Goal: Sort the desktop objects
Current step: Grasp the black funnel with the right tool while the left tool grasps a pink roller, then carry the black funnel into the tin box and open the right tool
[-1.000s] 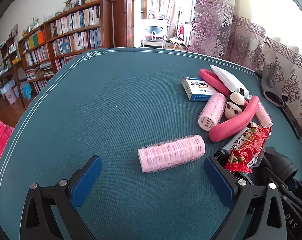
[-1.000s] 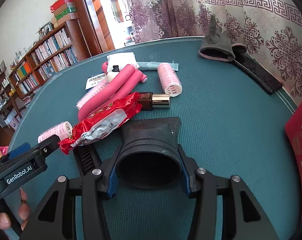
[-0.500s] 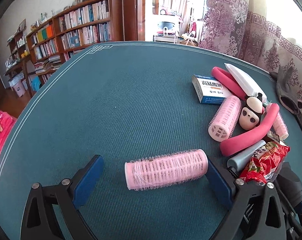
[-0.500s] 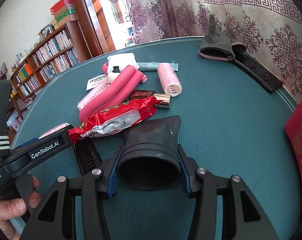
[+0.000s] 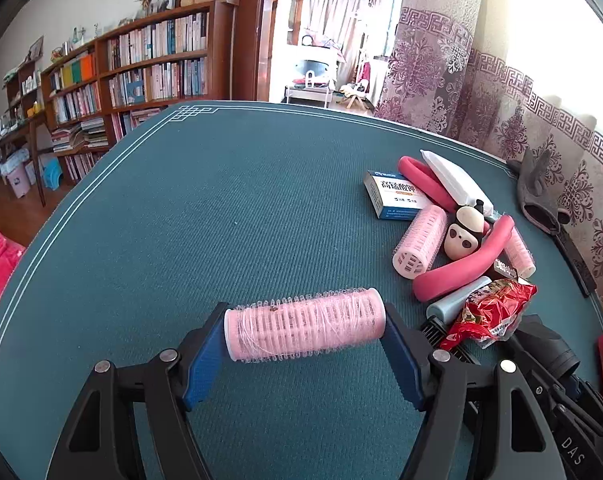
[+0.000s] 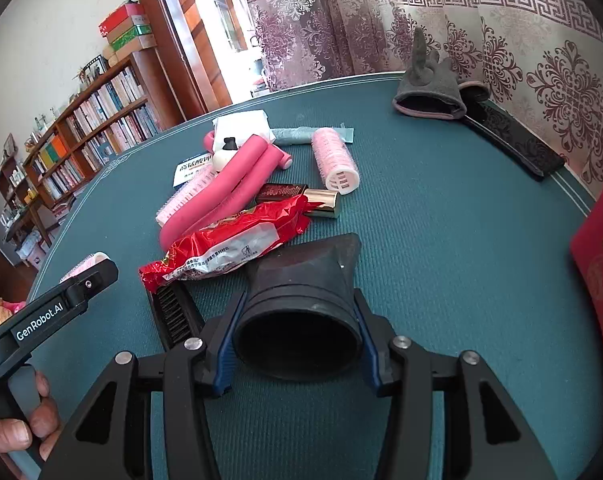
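I see my left gripper (image 5: 304,334) with a pink roller (image 5: 304,329) lying sideways between its two blue pads (image 5: 203,364). The jaws are closing, and each pad sits right at one end of the roller, so it looks pinched end to end. The roller is near the front edge of the green table (image 5: 205,216), to the left of the pile.

My right gripper (image 6: 297,344) is shut around a black nozzle (image 6: 301,300). The pads press its round sides, and its wide mouth faces my camera. The flat end of the nozzle points at the pile.

The pile sits toward the right side of the table. A red snack bag (image 6: 229,244) lies on a black comb (image 6: 173,316), just beside the nozzle. Behind it are pink foam sticks (image 6: 229,188), another roller (image 6: 335,160), a gold tube (image 6: 321,202), a blue box (image 5: 395,200) and a little panda toy (image 5: 463,234). A grey glove (image 6: 429,88) lies at the far edge by the curtain.

A hand (image 6: 17,428) holds the left gripper's handle at the near left.
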Demonstrator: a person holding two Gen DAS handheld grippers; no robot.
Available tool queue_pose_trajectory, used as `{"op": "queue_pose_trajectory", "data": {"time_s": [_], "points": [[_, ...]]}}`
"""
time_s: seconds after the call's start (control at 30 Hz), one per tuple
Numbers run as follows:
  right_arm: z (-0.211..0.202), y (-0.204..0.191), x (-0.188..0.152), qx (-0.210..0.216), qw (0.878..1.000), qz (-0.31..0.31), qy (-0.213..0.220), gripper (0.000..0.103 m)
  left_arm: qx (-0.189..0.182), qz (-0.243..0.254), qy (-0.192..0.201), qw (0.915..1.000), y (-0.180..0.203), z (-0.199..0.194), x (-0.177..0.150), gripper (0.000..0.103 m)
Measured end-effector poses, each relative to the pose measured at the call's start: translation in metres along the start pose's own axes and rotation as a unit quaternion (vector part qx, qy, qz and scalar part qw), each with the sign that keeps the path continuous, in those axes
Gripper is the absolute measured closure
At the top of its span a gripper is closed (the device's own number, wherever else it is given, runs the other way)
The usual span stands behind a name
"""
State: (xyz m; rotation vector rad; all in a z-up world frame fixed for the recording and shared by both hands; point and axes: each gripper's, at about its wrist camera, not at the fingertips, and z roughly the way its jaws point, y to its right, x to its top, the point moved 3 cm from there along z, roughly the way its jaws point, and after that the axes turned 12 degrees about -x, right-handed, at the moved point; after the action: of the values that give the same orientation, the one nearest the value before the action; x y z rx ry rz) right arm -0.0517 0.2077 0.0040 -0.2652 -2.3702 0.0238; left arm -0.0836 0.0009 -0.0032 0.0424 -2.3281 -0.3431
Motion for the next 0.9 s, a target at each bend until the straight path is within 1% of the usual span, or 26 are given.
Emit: {"op": "queue_pose_trajectory", "data": {"time_s": [0.33, 0.57, 0.73, 0.9], "points": [[-0.008, 0.007, 0.001, 0.007, 1.0, 0.019, 0.008, 0.05, -0.017, 0.006, -0.002, 0.9998, 0.005, -0.002, 0.001, 0.029], [-0.05, 0.019, -0.007, 0.008, 0.999, 0.026, 0.043, 0.05, -0.024, 0.003, -0.001, 0.9997, 0.006, -0.004, 0.002, 0.029], [-0.077, 0.042, -0.016, -0.012, 0.998, 0.041, 0.049, 0.05, -0.036, 0.013, 0.004, 0.9993, 0.016, -0.01, 0.002, 0.029], [-0.115, 0.079, -0.016, -0.052, 0.993, 0.066, 0.08, 0.05, -0.046, 0.023, 0.008, 0.9987, 0.025, -0.016, 0.001, 0.029]]}}
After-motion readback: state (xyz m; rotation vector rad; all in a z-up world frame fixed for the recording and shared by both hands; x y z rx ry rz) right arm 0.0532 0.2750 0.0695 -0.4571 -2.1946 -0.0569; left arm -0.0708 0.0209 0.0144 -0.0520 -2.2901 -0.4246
